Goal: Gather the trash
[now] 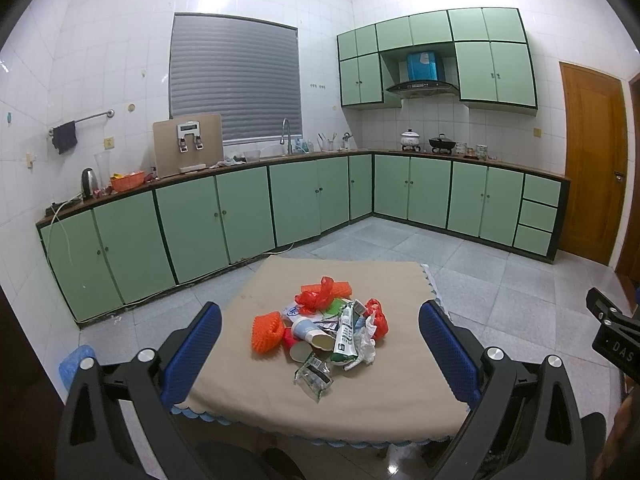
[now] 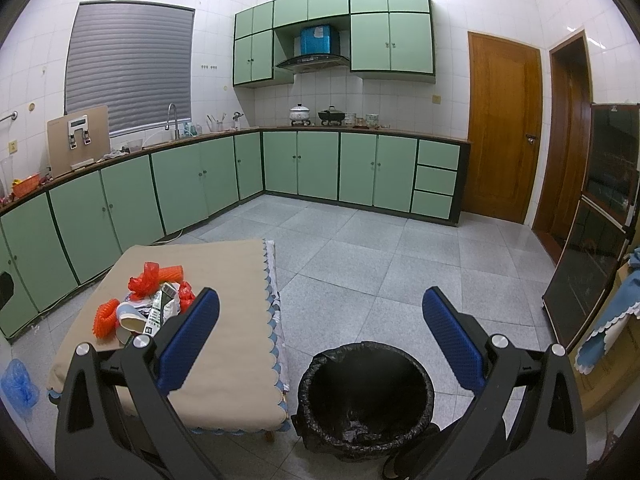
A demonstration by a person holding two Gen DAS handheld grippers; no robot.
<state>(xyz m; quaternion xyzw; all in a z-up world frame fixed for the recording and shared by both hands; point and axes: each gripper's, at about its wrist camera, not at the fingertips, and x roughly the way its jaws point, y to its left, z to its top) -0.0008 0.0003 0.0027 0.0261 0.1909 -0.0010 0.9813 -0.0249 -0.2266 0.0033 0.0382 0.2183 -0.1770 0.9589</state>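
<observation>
We have both claws spread wide, empty: left gripper [image 1: 320, 336], right gripper [image 2: 320, 320]. Trash pile [image 1: 324, 328] sits mid-table [image 1: 248, 400]; bin [image 2: 366, 398] (black liner) stands beside it.

The trash [image 1: 324, 328] sits heaped near the middle of a small table [image 1: 256, 396] draped in a beige cloth. In the pile: an orange foam fruit net [image 1: 267, 332] on its left edge, crumpled red plastic [image 1: 318, 296] on top, paper cups [image 1: 310, 330] tipped on their sides, a green-and-white wrapper [image 1: 345, 332], crushed white paper [image 1: 366, 346] and a clear packet [image 1: 314, 374] at the near edge. A round bin [image 2: 366, 396] lined with a black bag stands upright on the floor just beside the table (little can be made out inside it)
</observation>
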